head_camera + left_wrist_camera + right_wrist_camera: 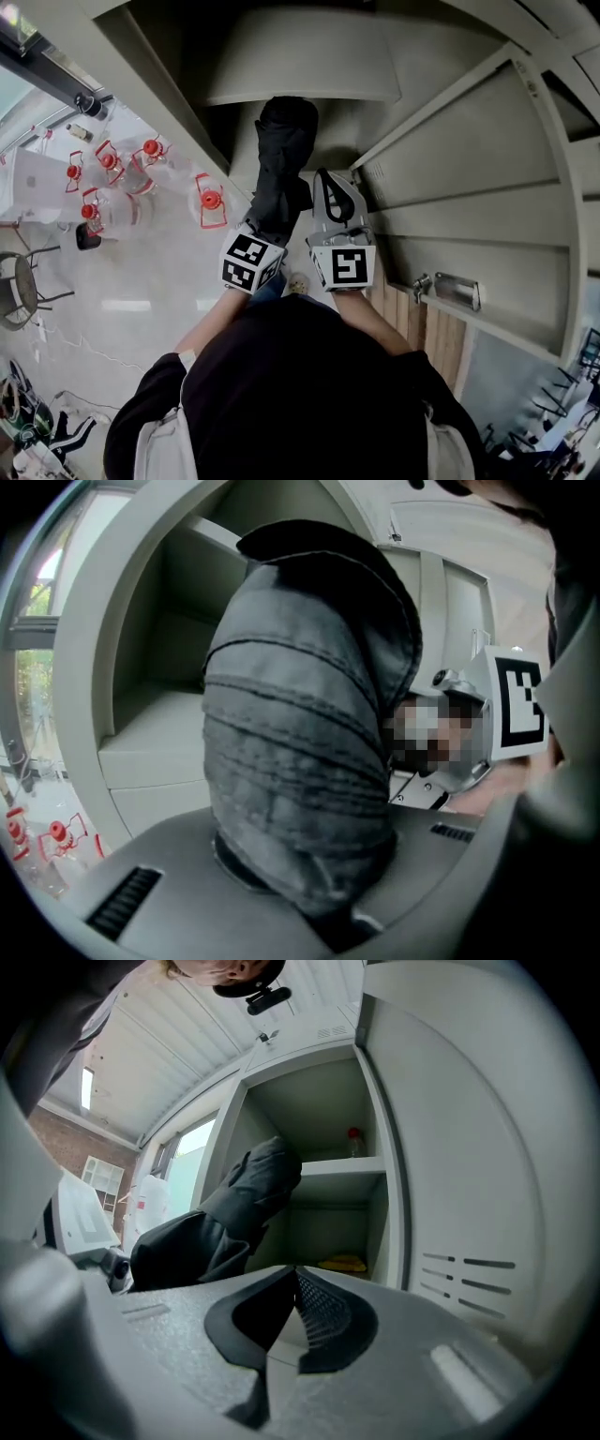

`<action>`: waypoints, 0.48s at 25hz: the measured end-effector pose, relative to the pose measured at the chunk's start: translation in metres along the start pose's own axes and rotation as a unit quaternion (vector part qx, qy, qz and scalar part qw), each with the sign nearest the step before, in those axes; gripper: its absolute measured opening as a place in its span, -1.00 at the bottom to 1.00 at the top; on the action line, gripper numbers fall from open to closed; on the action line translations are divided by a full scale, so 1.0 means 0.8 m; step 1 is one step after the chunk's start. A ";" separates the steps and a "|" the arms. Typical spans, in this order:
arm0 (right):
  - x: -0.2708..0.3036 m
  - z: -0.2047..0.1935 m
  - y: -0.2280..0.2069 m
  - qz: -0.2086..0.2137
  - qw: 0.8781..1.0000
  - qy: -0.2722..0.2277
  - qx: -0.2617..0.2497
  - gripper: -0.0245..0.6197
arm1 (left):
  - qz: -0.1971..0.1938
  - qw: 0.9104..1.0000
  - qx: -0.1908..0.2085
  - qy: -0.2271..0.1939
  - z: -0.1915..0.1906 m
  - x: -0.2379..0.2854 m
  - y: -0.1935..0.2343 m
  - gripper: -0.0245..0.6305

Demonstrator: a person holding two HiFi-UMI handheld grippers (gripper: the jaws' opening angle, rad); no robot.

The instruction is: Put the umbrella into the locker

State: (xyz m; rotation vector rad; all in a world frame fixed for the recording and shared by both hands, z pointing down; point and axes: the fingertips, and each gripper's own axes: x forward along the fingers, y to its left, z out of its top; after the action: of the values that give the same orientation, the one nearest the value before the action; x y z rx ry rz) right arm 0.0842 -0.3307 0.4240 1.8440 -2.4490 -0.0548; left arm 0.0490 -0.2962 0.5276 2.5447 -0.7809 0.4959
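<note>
A black folded umbrella [281, 155] is clamped in my left gripper [267, 214], which is shut on its lower end. The umbrella's tip points into the open locker compartment [309, 66]. In the left gripper view the umbrella [300, 733] rises from between the jaws and fills the middle, with the grey locker shelf [159, 733] behind it. My right gripper [330, 202] is just right of the umbrella, shut and holding nothing. In the right gripper view the umbrella [234, 1208] leans toward the locker opening [328, 1129], and the right gripper [295, 1279] shows its jaws closed together.
The open locker door [469, 1147] stands on the right. A shelf [342, 1166] divides the compartment; a small red-capped item [353, 1140] sits on it and a yellow thing [342, 1263] lies below. Water jugs with red caps [141, 178] stand on the floor at left. Closed lockers [469, 234] lie to the right.
</note>
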 end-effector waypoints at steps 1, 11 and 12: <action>0.002 0.001 -0.001 -0.002 1.000 0.000 0.001 -0.91 | -0.003 1.000 0.006 0.002 0.000 0.002 0.001 -0.81; 0.006 -0.003 0.001 -0.011 1.000 0.002 0.002 -0.91 | -0.020 0.998 -0.039 0.038 -0.023 0.008 0.006 -0.81; 0.006 -0.002 0.001 -0.012 1.000 0.001 0.001 -0.91 | -0.019 0.998 -0.049 0.039 -0.022 0.008 0.010 -0.81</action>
State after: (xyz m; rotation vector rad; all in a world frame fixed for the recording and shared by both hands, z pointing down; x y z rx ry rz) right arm 0.0823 -0.3350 0.4254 1.8749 -2.4264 -0.0528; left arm 0.0451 -0.2963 0.5477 2.4306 -0.7088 0.5278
